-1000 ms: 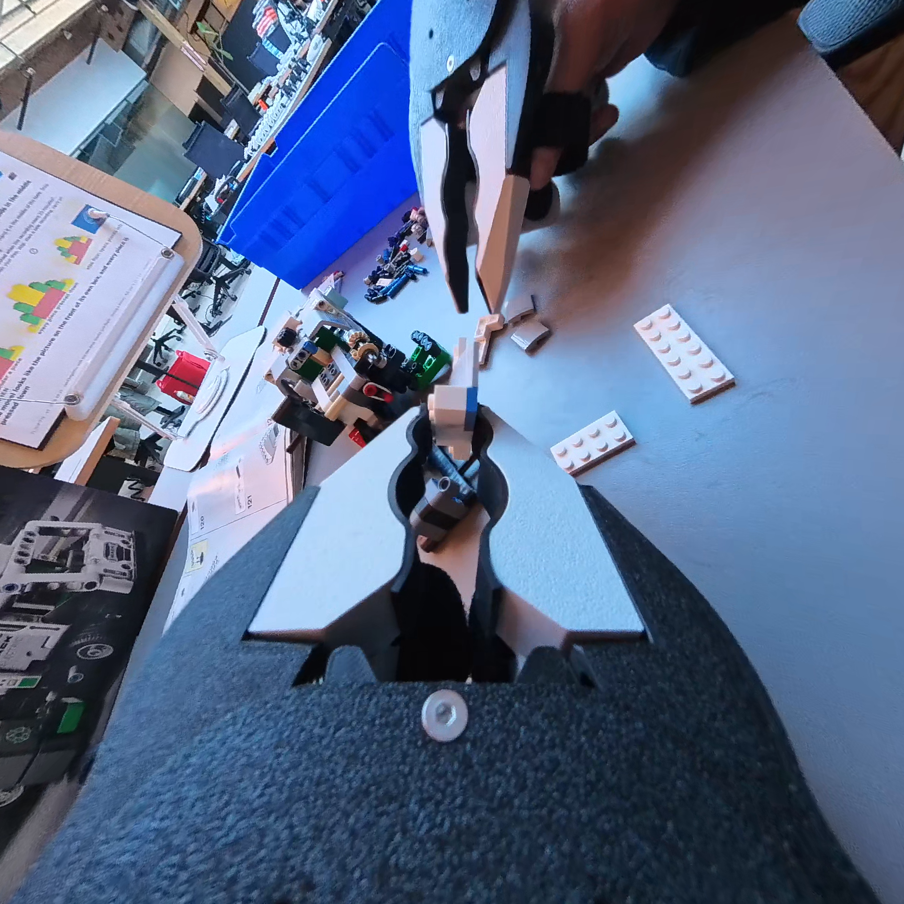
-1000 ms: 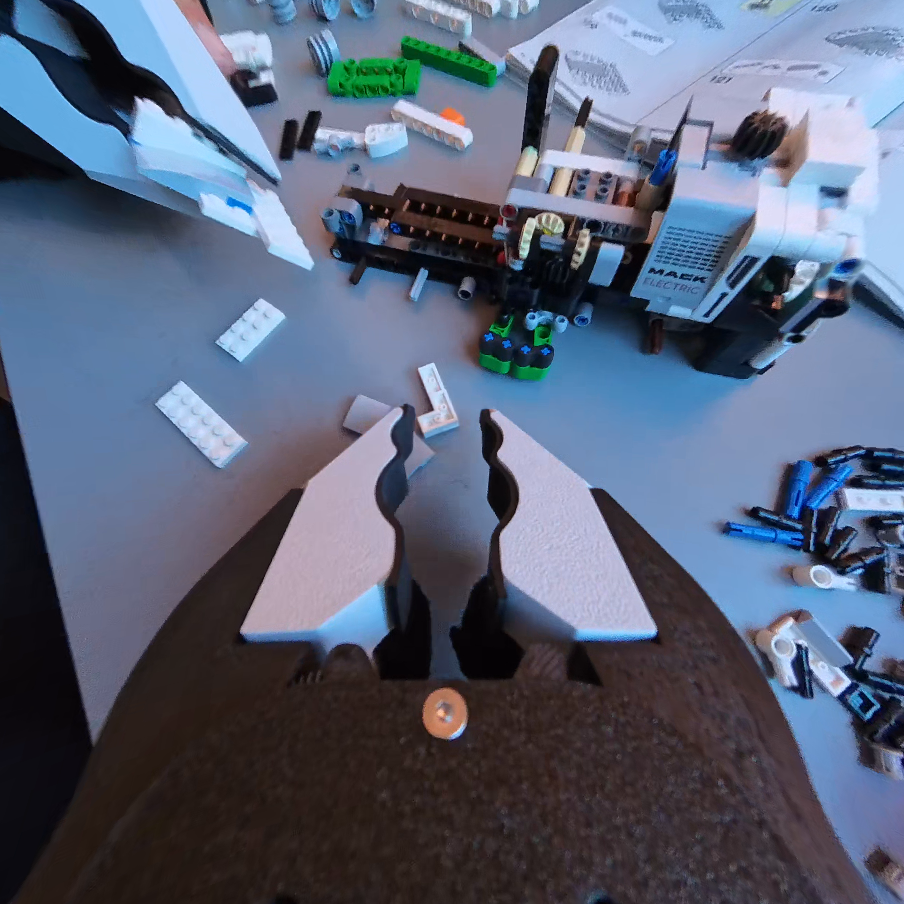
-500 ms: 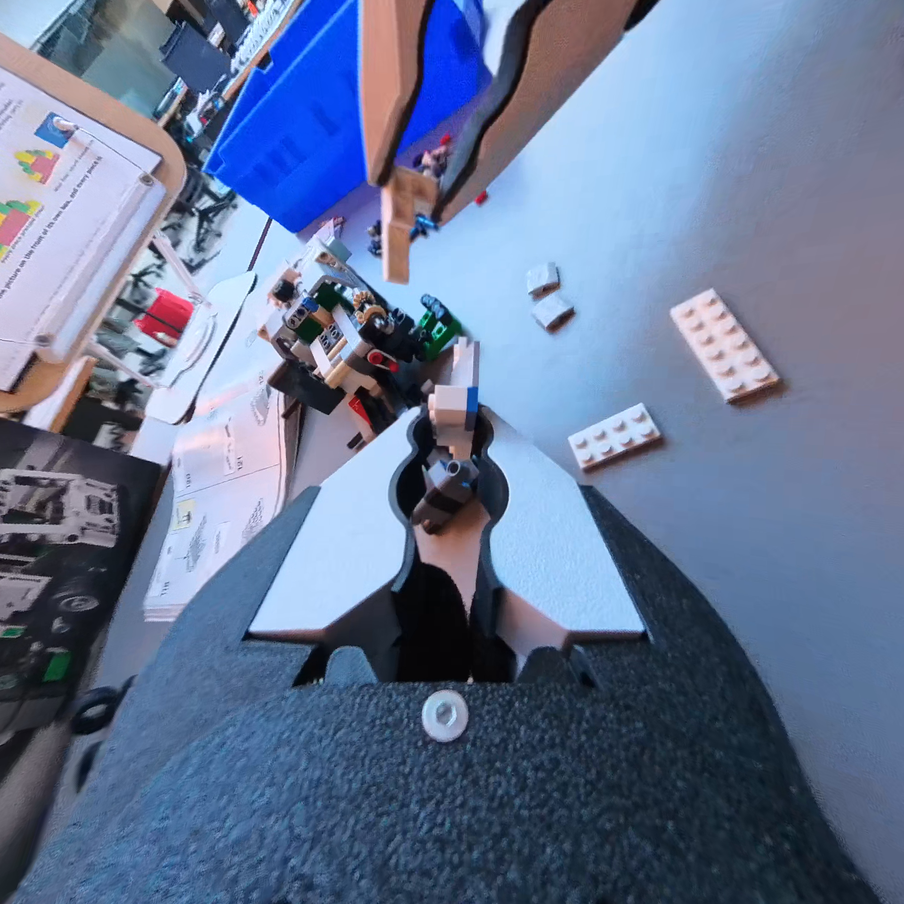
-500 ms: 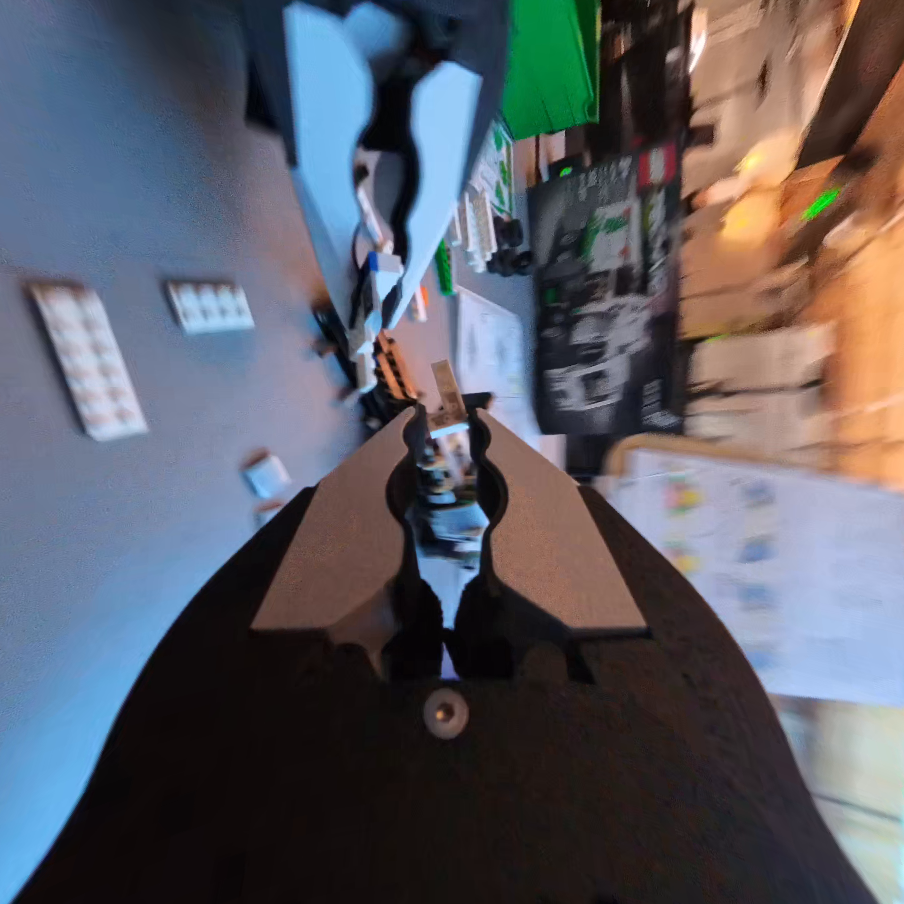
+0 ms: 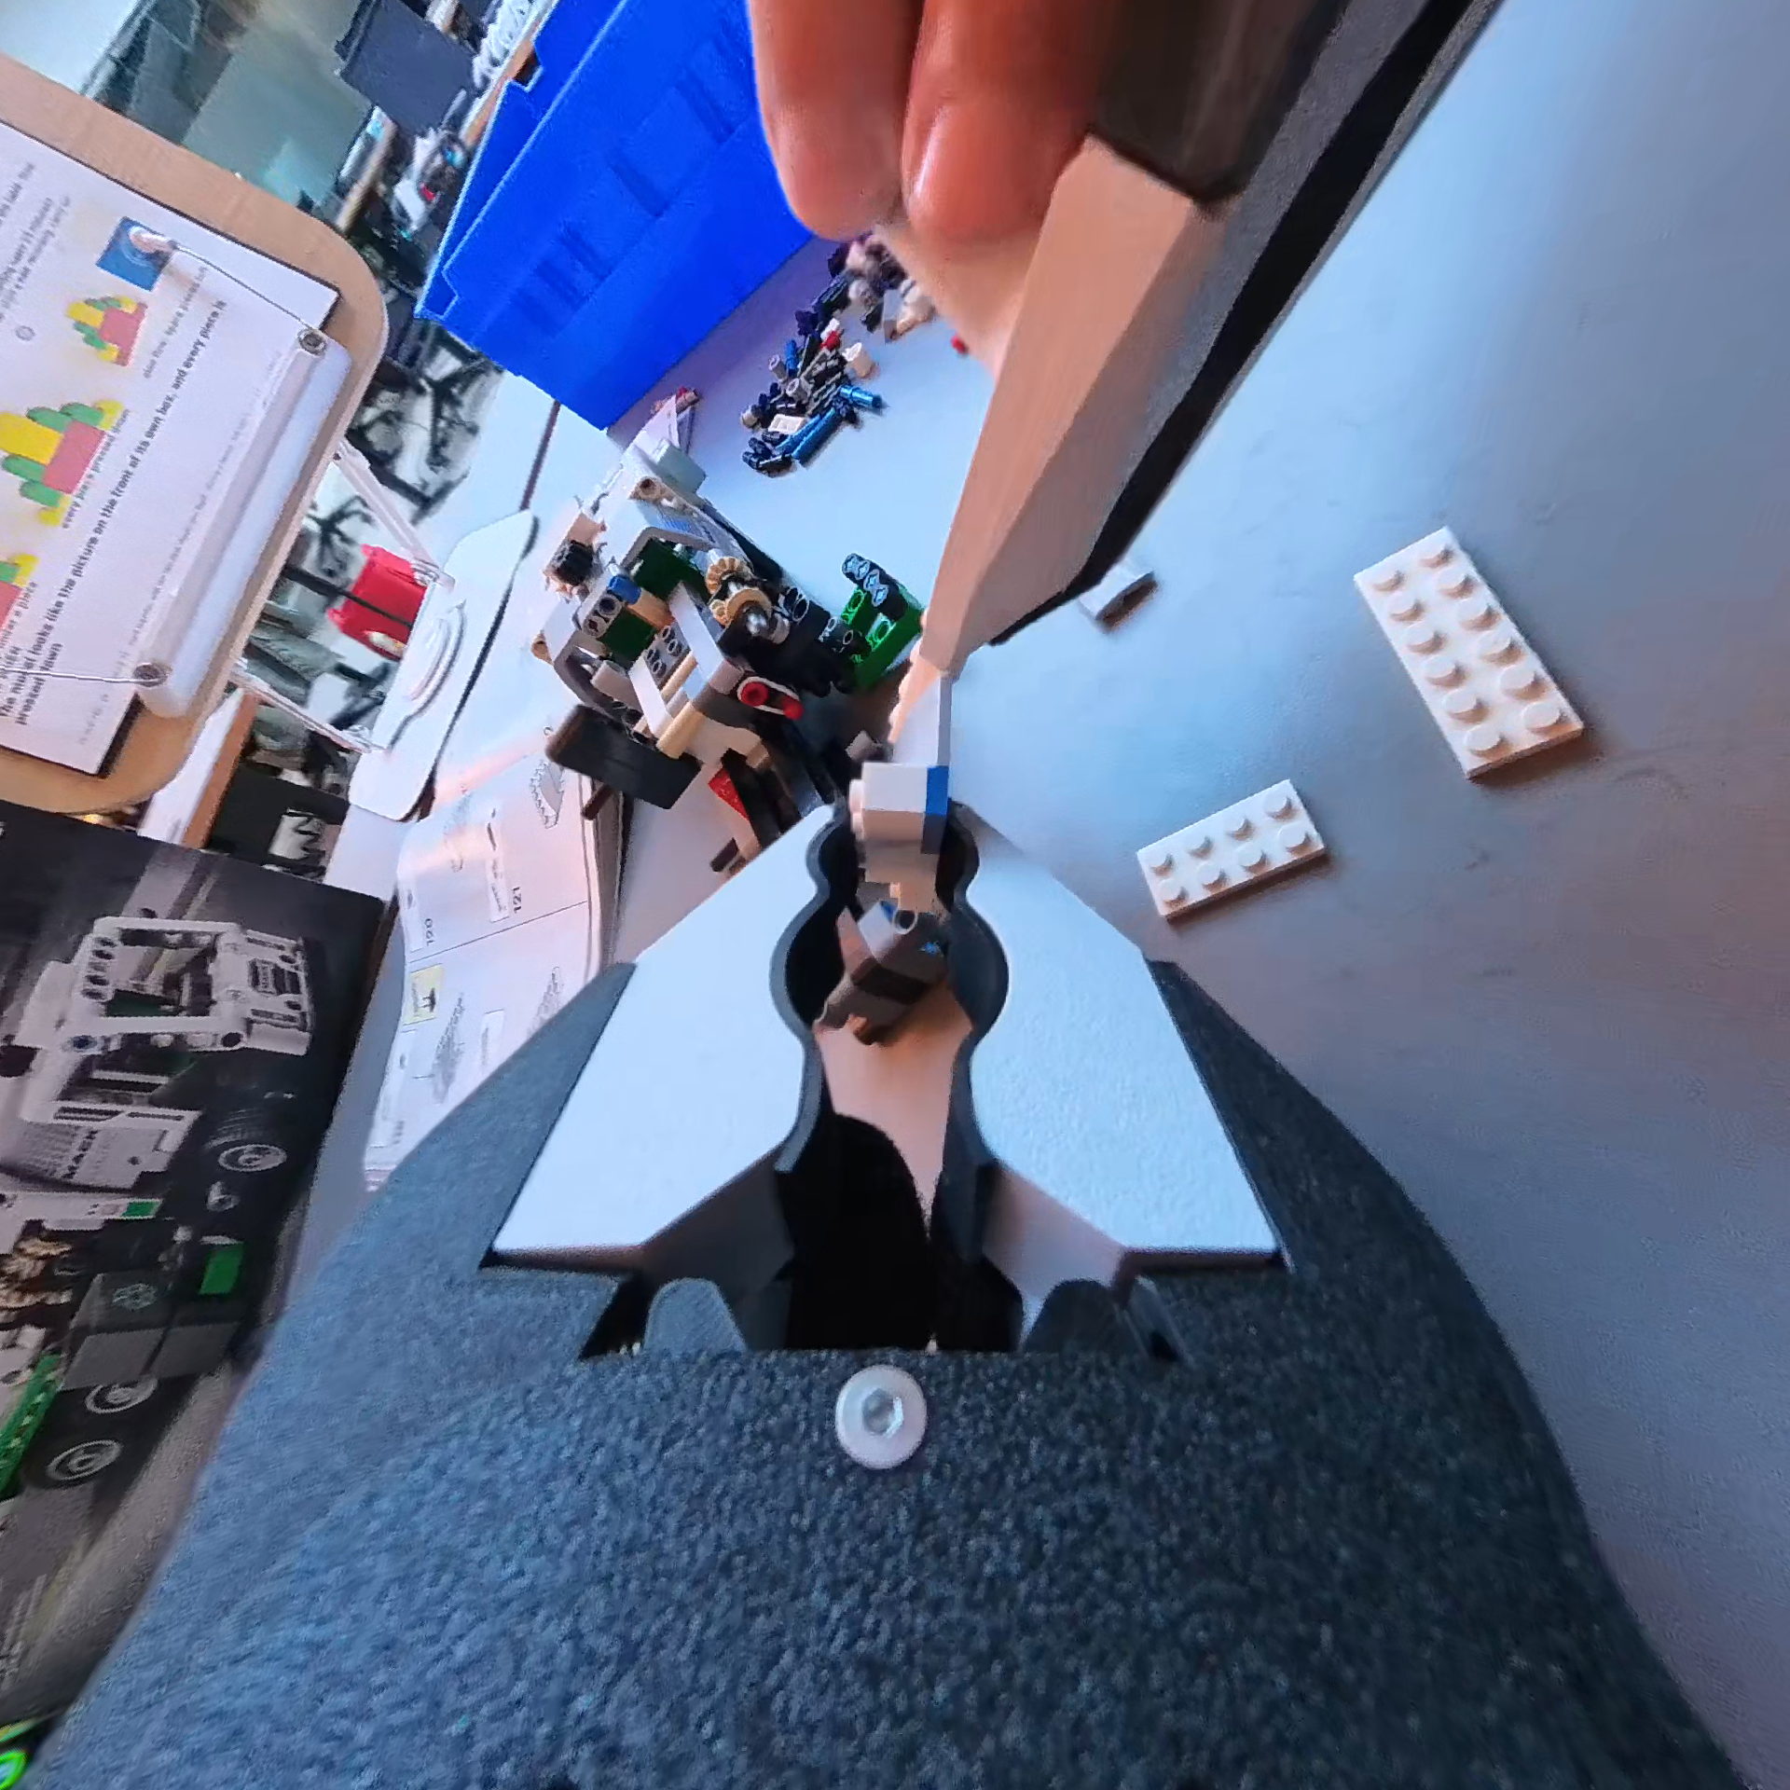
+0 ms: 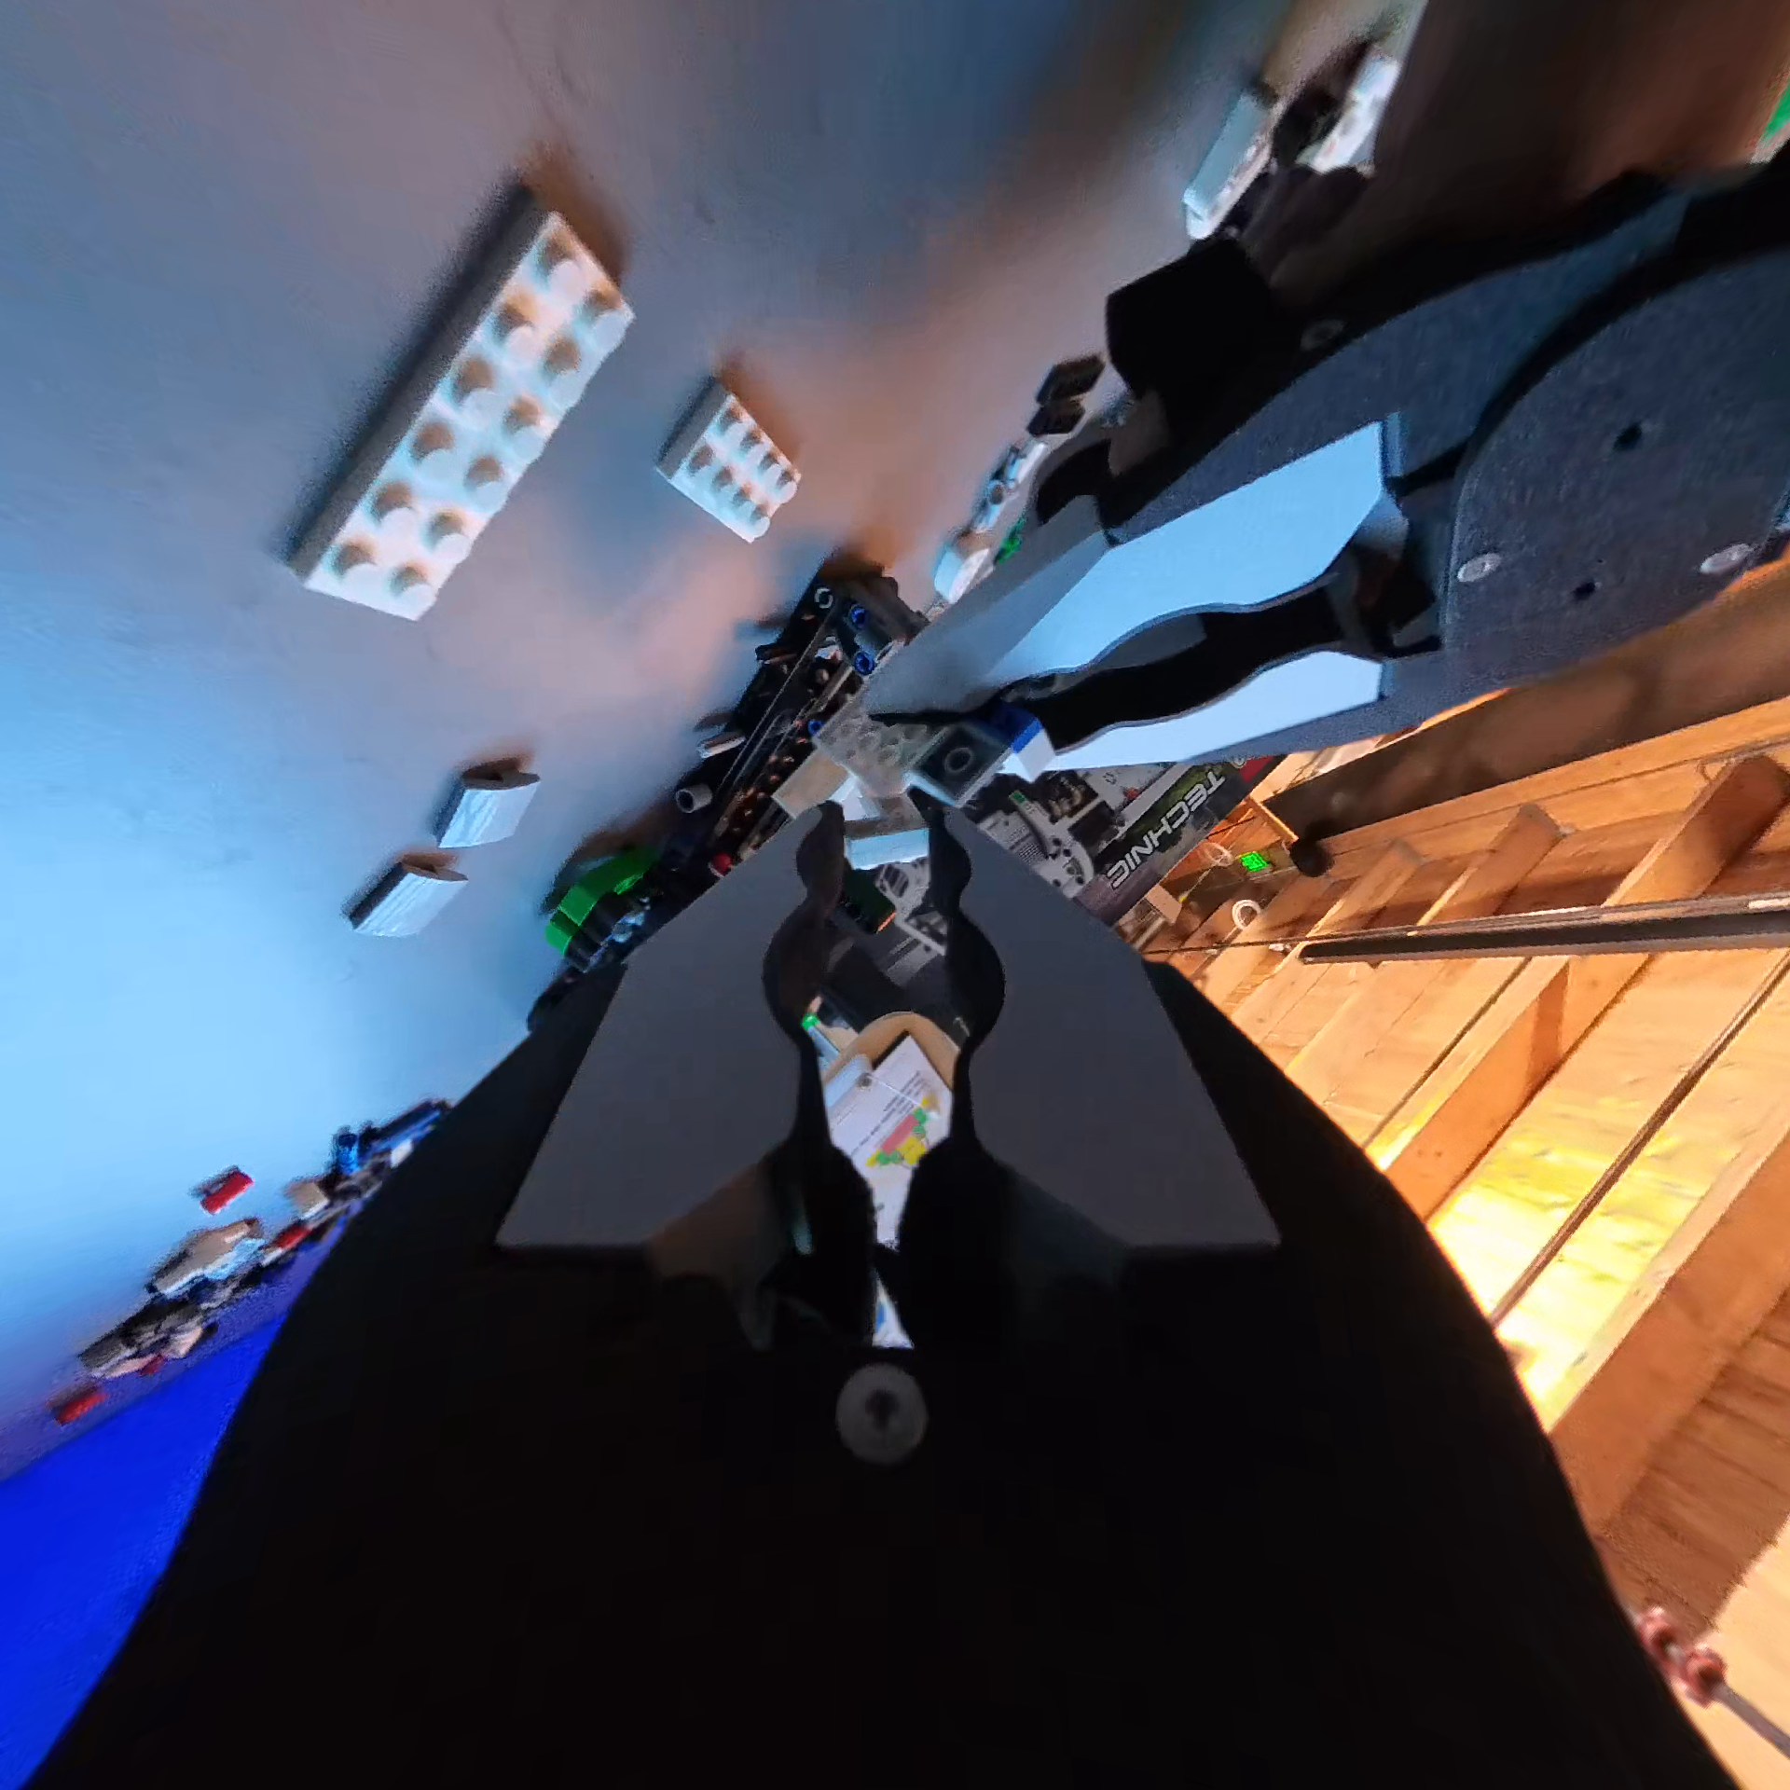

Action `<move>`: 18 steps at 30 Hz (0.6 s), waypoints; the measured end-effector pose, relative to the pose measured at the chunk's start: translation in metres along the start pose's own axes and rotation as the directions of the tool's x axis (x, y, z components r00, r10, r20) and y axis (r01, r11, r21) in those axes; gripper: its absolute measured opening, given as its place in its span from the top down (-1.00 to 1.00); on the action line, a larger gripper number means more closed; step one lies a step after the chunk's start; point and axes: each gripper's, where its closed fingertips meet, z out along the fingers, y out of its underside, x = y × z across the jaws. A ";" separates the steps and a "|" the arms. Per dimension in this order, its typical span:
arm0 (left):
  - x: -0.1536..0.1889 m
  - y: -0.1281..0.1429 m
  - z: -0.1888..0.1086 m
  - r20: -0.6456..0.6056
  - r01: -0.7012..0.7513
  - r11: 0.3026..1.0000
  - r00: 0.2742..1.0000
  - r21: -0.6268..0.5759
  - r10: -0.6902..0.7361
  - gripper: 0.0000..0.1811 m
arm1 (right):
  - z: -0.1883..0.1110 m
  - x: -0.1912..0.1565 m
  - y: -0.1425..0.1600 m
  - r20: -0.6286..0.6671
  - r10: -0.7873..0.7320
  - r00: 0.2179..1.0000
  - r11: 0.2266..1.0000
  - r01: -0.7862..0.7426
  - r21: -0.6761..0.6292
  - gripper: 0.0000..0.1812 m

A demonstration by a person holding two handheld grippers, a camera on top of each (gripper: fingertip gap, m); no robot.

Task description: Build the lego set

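Both hand-held grippers (image 5: 896,852) (image 6: 877,823) pinch small pieces, meeting tip to tip.

Print on black box (image 5: 145,1065), booklet (image 5: 504,872)

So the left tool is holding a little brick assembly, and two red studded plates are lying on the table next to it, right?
Not quite: the two plates are white, not red, as the left wrist view shows. The rest holds: the left gripper is shut on the small assembly, and the plates lie on the table beside it.
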 end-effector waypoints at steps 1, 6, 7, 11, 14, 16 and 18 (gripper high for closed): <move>0.000 0.001 0.000 0.011 -0.022 1.000 1.000 -0.006 0.022 0.85 | 0.000 -0.002 0.000 0.008 -0.015 1.000 1.000 0.015 0.000 0.82; 0.006 0.008 0.004 0.032 -0.155 0.987 0.987 -0.052 0.156 0.85 | 0.002 -0.012 -0.006 0.028 -0.143 0.989 0.989 0.142 0.039 0.82; 0.009 0.007 0.005 0.026 -0.159 0.986 0.987 -0.050 0.160 0.85 | 0.003 -0.013 -0.006 0.031 -0.168 0.985 0.985 0.166 0.038 0.82; 0.010 0.012 0.005 0.028 -0.197 0.977 0.979 -0.078 0.200 0.85 | 0.003 -0.026 -0.003 0.085 -0.167 0.982 0.985 0.163 0.058 0.82; 0.008 0.012 0.003 0.046 -0.229 0.971 0.972 -0.074 0.232 0.85 | -0.001 -0.043 -0.007 0.146 -0.019 0.989 0.994 0.003 0.106 0.82; 0.008 0.010 0.002 0.045 -0.222 0.973 0.973 -0.061 0.225 0.85 | -0.001 -0.046 -0.007 0.183 0.173 0.968 0.974 -0.196 0.113 0.82; 0.009 0.009 0.002 0.040 -0.214 0.975 0.975 -0.052 0.216 0.85 | -0.001 -0.053 -0.004 0.203 0.278 0.939 0.948 -0.303 0.101 0.82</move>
